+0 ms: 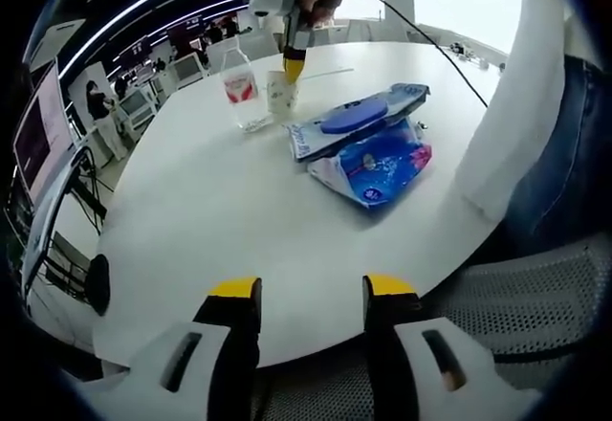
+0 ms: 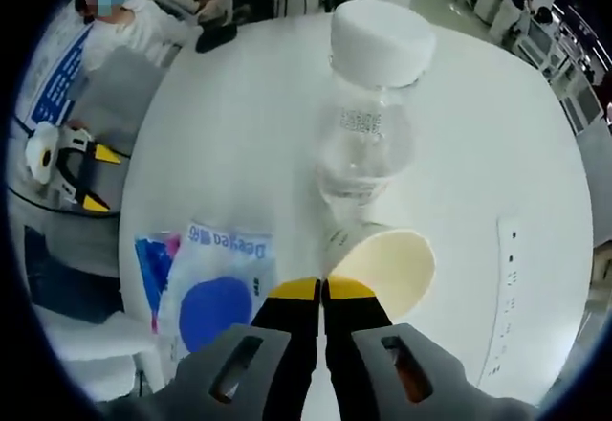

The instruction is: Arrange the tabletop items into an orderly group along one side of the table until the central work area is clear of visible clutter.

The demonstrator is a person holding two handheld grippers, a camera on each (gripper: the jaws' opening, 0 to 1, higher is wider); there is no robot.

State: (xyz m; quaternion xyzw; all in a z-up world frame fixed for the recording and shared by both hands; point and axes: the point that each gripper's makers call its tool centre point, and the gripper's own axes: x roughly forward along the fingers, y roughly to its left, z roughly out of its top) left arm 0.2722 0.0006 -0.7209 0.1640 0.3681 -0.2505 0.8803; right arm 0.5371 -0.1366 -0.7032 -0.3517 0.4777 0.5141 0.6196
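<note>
A clear water bottle [image 1: 244, 91] [image 2: 368, 124] with a white cap stands on the round white table [image 1: 210, 210]. Right beside it is a paper cup [image 1: 279, 98] [image 2: 392, 268]. My right gripper [image 2: 320, 290] [image 1: 294, 65] comes down from above and is shut on the cup's rim. Two blue wipe packs lie nearer the table's middle, one [image 1: 359, 120] resting on the other [image 1: 378, 167]; the upper pack [image 2: 215, 292] lies just left of my right jaws. My left gripper [image 1: 311, 292] [image 2: 72, 167] hangs open at the table's near edge, holding nothing.
A grey mesh chair [image 1: 507, 287] sits under the near edge. The person's white sleeve [image 1: 507, 86] and a black cable [image 1: 430, 43] cross the table's right side. A long white strip [image 2: 507, 287] lies past the cup. People and desks stand beyond the table.
</note>
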